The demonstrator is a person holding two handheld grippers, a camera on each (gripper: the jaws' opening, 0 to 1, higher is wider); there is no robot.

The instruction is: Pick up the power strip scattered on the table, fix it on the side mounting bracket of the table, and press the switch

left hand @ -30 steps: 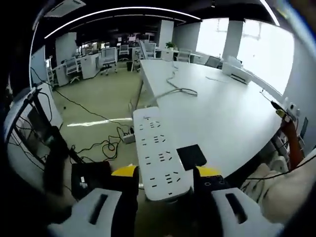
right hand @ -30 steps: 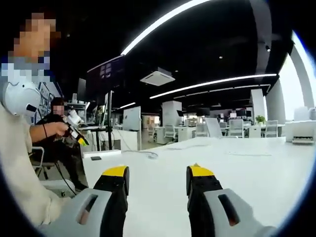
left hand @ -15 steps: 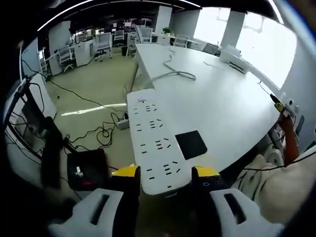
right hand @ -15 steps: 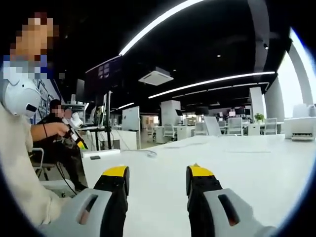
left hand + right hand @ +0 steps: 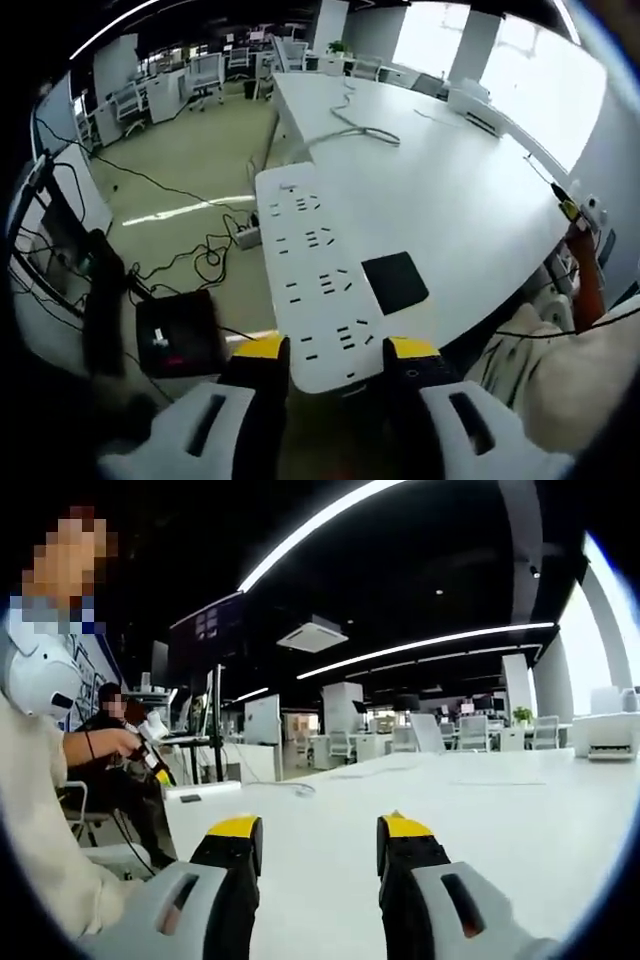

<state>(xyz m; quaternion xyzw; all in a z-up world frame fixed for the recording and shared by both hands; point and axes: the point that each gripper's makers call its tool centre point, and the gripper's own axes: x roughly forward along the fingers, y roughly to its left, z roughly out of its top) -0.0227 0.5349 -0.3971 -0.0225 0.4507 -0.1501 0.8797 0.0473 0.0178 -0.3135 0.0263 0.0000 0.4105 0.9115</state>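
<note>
A long white power strip [image 5: 318, 285] with several socket groups runs away from the camera in the left gripper view. Its near end sits between the yellow-tipped jaws of my left gripper [image 5: 338, 362], which is shut on it. The strip hangs along the left edge of the white table [image 5: 470, 215], partly over the floor. A black square pad [image 5: 395, 282] lies on the table just right of the strip. In the right gripper view my right gripper [image 5: 320, 845] is open above the white table [image 5: 520, 820], with nothing between its jaws.
A grey cable [image 5: 362, 130] loops across the far part of the table. Black cables [image 5: 205, 265] and a black box [image 5: 175, 335] lie on the floor to the left. A pale sleeve [image 5: 575, 375] is at the lower right. A seated person [image 5: 115, 750] holds a tool.
The left gripper view has tipped down and shifted, so the strip now reaches farther up the picture, still held. The right gripper has stayed put.
</note>
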